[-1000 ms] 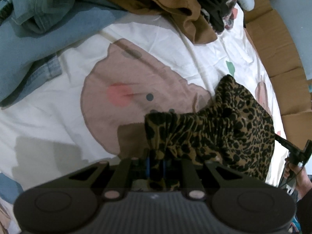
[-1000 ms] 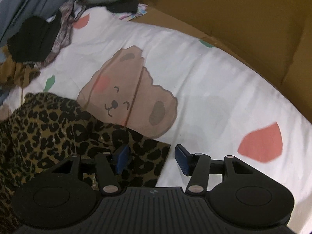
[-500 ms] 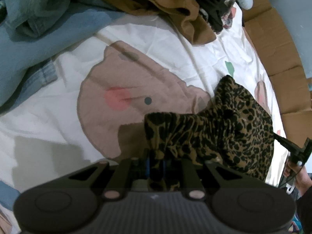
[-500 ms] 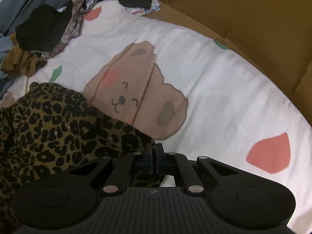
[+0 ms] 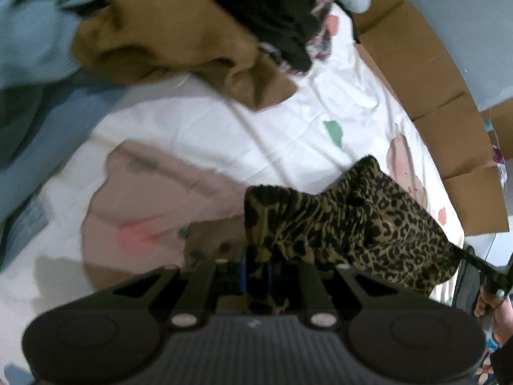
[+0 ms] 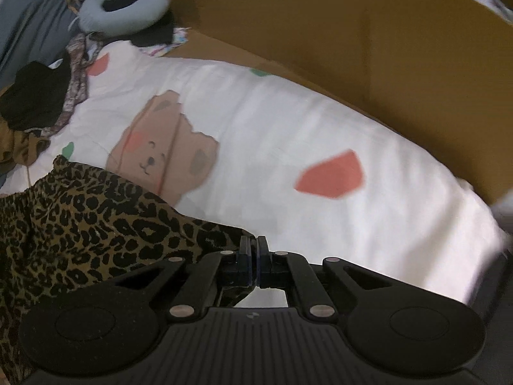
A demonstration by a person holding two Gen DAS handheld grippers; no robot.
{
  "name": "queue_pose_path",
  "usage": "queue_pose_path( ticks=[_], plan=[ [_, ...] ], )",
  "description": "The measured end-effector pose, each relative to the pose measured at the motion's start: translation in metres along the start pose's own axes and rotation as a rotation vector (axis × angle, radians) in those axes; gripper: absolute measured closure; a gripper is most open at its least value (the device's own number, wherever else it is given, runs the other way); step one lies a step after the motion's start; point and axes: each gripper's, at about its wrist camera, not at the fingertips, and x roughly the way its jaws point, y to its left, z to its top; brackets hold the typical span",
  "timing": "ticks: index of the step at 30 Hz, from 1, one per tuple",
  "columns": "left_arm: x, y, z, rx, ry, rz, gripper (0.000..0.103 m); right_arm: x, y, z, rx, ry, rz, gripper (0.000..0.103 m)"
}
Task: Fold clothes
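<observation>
**Leopard garment gripped at both ends**

No readable writing shows. The left gripper (image 5: 256,272) pinches the gathered edge of the leopard-print garment (image 5: 368,224) in its fingers; it drapes toward 3 o'clock over the bear-print bed sheet (image 6: 288,128). The right gripper (image 6: 255,256) fingers, pressed together, clamp its corner.

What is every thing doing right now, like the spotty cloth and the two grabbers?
Leopard-print garment: bunched, held at two spots, stretched between both grippers.
Left hand-held gripper: shut on the garment's gathered edge.
Right hand-held gripper: shut on a corner of the garment.
Bear-print sheet: spread flat, a bit wrinkled.
Clothes pile: heaped, unfolded.
Neck pillow: lying at the sheet's far end.
</observation>
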Motion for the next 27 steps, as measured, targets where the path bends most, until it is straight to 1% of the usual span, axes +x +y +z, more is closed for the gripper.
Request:
queue_pose_path(
  ticks=[6,11,16,22,27],
  plan=[
    [0.018,-0.036,0.029,0.099,0.007,-0.024,0.091,-0.035,-0.023,-0.031,0.095,0.005,-0.059,0.103],
    [0.036,-0.076,0.060,0.216,0.048,-0.025,0.091,-0.070,-0.034,-0.061,0.177,-0.010,-0.095,0.103],
    [0.054,-0.122,0.083,0.331,0.066,-0.058,0.091,-0.106,-0.044,-0.092,0.262,-0.007,-0.149,0.103],
    [0.085,-0.174,0.101,0.449,0.106,-0.088,0.091,-0.147,-0.053,-0.122,0.367,-0.011,-0.199,0.103],
    [0.111,-0.209,0.113,0.494,0.152,-0.104,0.091,-0.169,-0.050,-0.147,0.429,-0.003,-0.230,0.103]
  ],
)
